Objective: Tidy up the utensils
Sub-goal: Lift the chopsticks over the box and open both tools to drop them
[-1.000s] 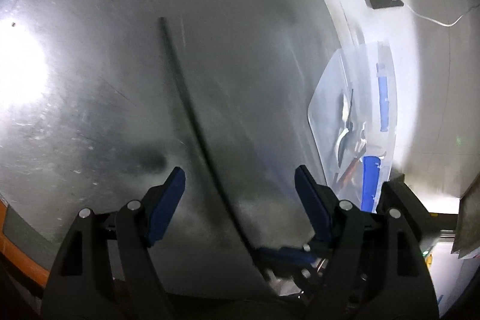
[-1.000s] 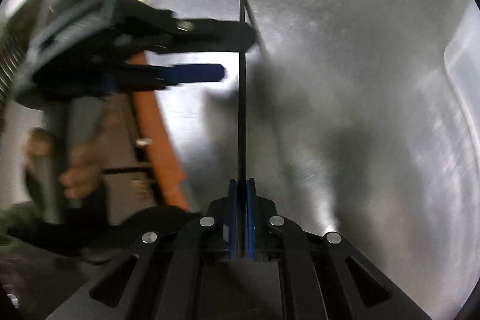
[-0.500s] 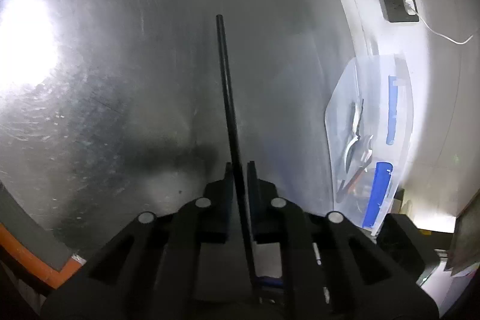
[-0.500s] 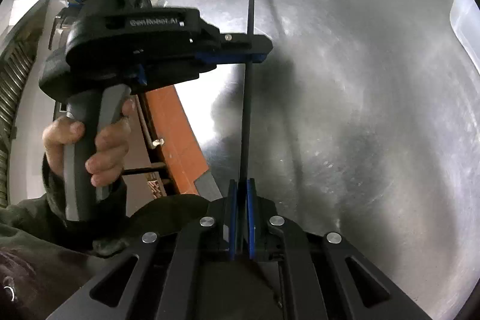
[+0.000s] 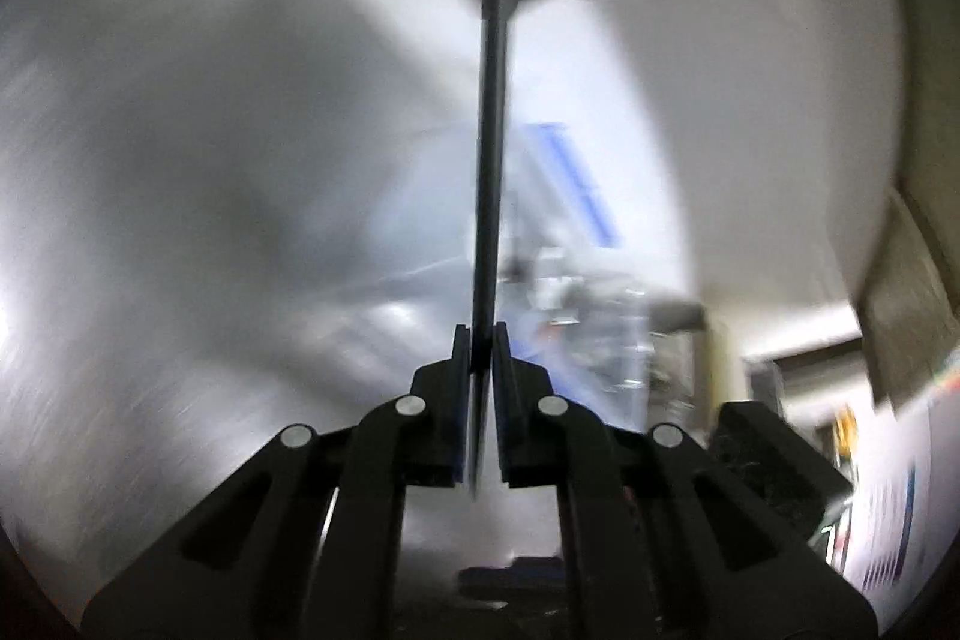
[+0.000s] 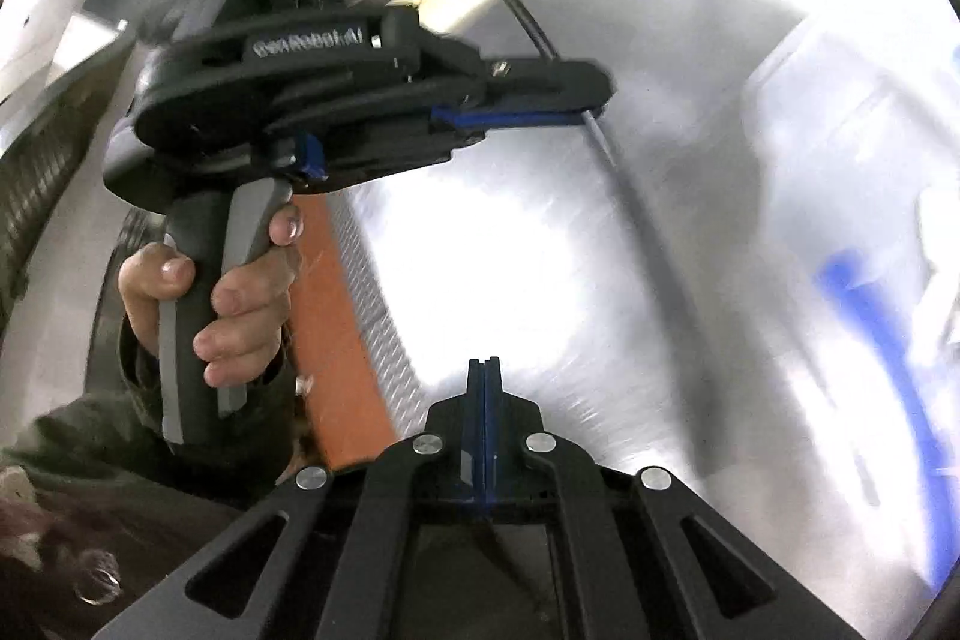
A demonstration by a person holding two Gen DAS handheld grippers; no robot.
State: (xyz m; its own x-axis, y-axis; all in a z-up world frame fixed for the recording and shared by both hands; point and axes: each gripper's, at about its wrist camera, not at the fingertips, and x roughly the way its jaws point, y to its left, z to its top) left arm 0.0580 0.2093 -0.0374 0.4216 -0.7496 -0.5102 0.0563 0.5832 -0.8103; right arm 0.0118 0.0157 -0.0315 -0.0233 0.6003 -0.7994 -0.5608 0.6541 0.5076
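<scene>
My left gripper (image 5: pixel 479 334) is shut on a long thin black chopstick (image 5: pixel 492 148) that points straight ahead, held above the steel table. In the right wrist view the left gripper (image 6: pixel 576 103) shows with the chopstick (image 6: pixel 624 184) running through its pads. My right gripper (image 6: pixel 483 370) is shut with nothing between its pads. A clear plastic box (image 5: pixel 576 244) with blue clips and several utensils inside lies blurred ahead right of the chopstick.
The steel tabletop (image 5: pixel 180 172) fills the left of the view; its orange front edge (image 6: pixel 336 340) is at the left in the right wrist view. A white wall (image 5: pixel 750 100) rises behind the box. The box shows blurred at the right (image 6: pixel 870 196).
The left gripper closed on the chopstick; the right gripper let it go and is now shut empty. The left gripper swung right toward the clear box.
</scene>
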